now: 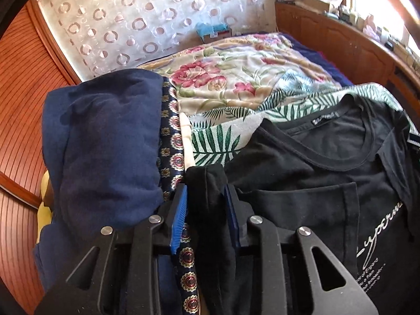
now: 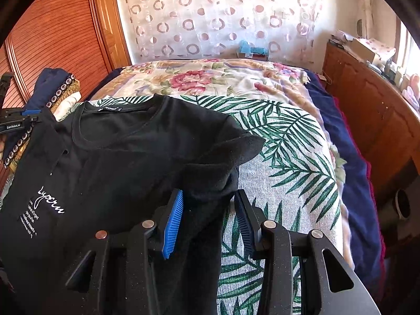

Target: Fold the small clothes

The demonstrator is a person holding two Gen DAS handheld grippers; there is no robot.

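The black T-shirt (image 2: 126, 152) lies on the bed, over a palm-leaf cloth (image 2: 283, 141), w/ its neck toward the curtain (image 2: 215, 13) and white lettering on the chest. The left gripper (image 1: 206, 210) has its blue-padded fingers (image 1: 178, 225) closed on a bunched fold of the shirt at its left side, just beside a navy garment (image 1: 105, 136) and a patterned tie (image 1: 178, 157). The right gripper (image 2: 207, 218) holds the shirt's right edge btw. its fingers (image 2: 172, 225): the left pad touches the cloth; whether the right pad presses it I cannot tell.
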